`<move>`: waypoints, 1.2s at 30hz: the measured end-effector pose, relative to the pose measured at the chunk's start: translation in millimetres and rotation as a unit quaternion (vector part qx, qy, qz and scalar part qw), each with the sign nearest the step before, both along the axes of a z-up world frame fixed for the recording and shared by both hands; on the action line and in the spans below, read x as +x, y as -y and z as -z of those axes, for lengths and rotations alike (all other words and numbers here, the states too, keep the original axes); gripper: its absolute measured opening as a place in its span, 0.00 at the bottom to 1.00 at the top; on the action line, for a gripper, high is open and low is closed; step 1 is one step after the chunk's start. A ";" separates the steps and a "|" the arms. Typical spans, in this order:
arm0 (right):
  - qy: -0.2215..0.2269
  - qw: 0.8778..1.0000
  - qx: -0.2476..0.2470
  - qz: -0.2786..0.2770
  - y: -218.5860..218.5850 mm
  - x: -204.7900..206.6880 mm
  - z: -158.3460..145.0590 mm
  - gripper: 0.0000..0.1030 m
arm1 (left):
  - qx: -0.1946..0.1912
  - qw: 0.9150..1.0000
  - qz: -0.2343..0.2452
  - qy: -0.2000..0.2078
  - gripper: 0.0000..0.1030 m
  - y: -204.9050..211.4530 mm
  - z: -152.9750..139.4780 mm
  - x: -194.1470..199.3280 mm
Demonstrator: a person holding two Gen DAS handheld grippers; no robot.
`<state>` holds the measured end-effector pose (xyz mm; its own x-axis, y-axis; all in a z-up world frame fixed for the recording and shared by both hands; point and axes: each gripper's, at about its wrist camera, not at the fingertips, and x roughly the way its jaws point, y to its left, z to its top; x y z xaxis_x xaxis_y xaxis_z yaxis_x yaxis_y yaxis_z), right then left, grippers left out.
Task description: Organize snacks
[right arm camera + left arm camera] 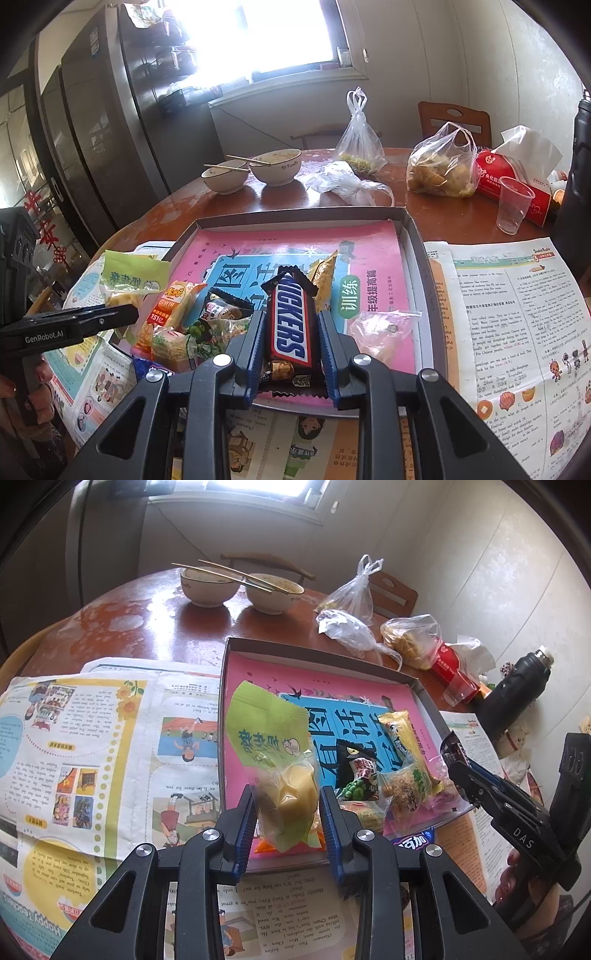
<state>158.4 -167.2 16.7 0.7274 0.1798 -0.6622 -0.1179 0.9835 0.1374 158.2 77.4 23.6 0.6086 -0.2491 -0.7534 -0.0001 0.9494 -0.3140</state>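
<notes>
Both grippers clamped on snacks above the tray.

Left gripper (288,805) closed on a green packet (280,760) with Chinese print, clear end showing a yellow piece, held over the near-left edge of the tray (317,655). Right gripper (291,336) closed on a SNICKERS bar (290,325), held over the tray's near edge, label facing up. Lining the tray, a pink booklet (373,254) with blue panel and green tag reading 训练. Piled at the tray's near-left corner: an orange packet (173,306) marked 151, a pea packet (207,332), a gold packet (325,277). "GenRobot.AI" printed on the left gripper's side, "DAS" on the right's. Behind the tray, 2 bowls (273,170), 1 lettered "Family". Newspaper (517,314) in English under the tray.
</notes>
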 end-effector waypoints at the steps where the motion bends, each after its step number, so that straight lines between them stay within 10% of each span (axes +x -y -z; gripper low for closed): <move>1: 0.000 1.000 0.000 0.000 -0.2 0.7 -0.2 0.28 | 0.000 1.000 0.001 0.000 0.34 0.6 -0.1 1.0; 36: -0.025 1.000 -0.008 0.010 -4.1 16.7 13.6 0.28 | 0.007 1.000 0.021 -0.017 0.34 6.0 11.5 8.7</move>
<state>175.2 -163.1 3.1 0.6973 0.1538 -0.7001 -0.0914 0.9878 0.1259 166.9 71.4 12.1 0.5719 -0.2644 -0.7765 0.0302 0.9528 -0.3022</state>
